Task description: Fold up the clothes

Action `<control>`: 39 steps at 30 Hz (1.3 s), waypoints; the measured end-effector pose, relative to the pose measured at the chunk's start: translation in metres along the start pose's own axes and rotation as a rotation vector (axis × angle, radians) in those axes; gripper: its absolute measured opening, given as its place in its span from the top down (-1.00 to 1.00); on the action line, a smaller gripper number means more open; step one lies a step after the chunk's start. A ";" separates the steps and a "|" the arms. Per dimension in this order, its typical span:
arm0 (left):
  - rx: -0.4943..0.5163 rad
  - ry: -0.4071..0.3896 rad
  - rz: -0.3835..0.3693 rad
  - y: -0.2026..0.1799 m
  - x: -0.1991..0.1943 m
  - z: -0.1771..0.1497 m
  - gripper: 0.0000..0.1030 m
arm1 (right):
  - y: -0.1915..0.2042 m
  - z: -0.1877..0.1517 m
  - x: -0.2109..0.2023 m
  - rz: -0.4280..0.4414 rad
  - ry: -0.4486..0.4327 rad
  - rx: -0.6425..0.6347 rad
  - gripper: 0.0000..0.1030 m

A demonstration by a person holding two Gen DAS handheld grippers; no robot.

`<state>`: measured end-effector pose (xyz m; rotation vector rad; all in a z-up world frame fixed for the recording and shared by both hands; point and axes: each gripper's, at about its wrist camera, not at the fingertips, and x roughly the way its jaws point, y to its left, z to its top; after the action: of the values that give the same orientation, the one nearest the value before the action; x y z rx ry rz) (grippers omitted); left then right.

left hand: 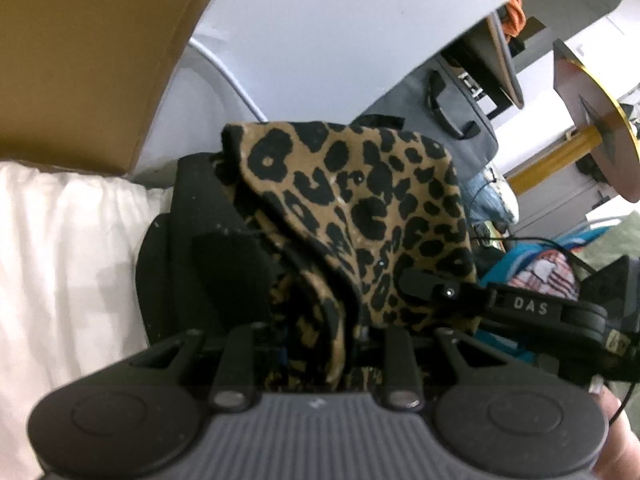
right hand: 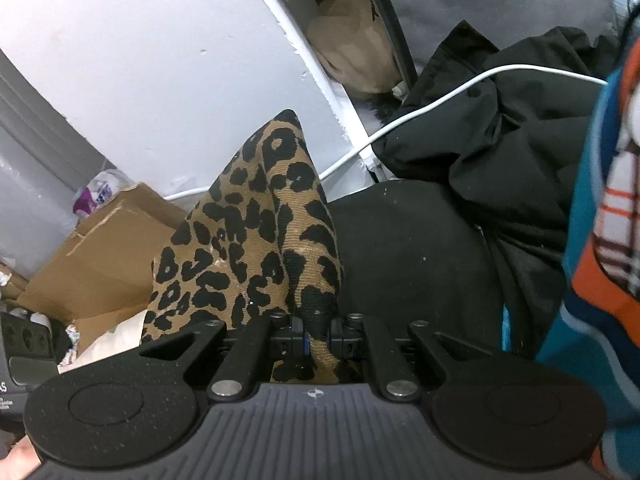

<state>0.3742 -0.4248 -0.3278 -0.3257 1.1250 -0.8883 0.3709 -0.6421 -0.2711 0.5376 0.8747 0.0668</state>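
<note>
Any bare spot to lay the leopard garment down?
Only the white bedding below the cardboard box looks bare. The right side is crowded: black jacket, white cable, grey bag. Both tools grip the leopard garment.

The letters "DAS" stand in pale print on a black bar (left hand: 532, 307) at the right of the left wrist view, part of the other claw's body. In the right wrist view, "AS" shows on a black housing (right hand: 12, 384) at the near left edge, cut off by the frame; smaller print beneath it is too blurred to read.
</note>
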 end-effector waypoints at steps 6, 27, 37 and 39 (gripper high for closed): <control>0.025 -0.002 0.010 0.009 0.025 0.012 0.47 | -0.013 0.006 0.024 -0.012 -0.014 0.028 0.90; 0.038 -0.057 0.011 0.035 0.053 0.016 0.48 | -0.037 0.011 0.070 -0.039 -0.052 0.114 0.90; 0.045 -0.027 0.035 0.044 0.067 0.021 0.45 | -0.032 -0.009 0.047 -0.145 -0.124 0.004 0.59; 0.051 -0.027 0.033 0.045 0.068 0.020 0.43 | -0.031 -0.013 0.040 -0.165 -0.143 -0.018 0.59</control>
<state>0.4217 -0.4514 -0.3912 -0.2755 1.0786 -0.8795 0.3824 -0.6531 -0.3208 0.4461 0.7747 -0.1125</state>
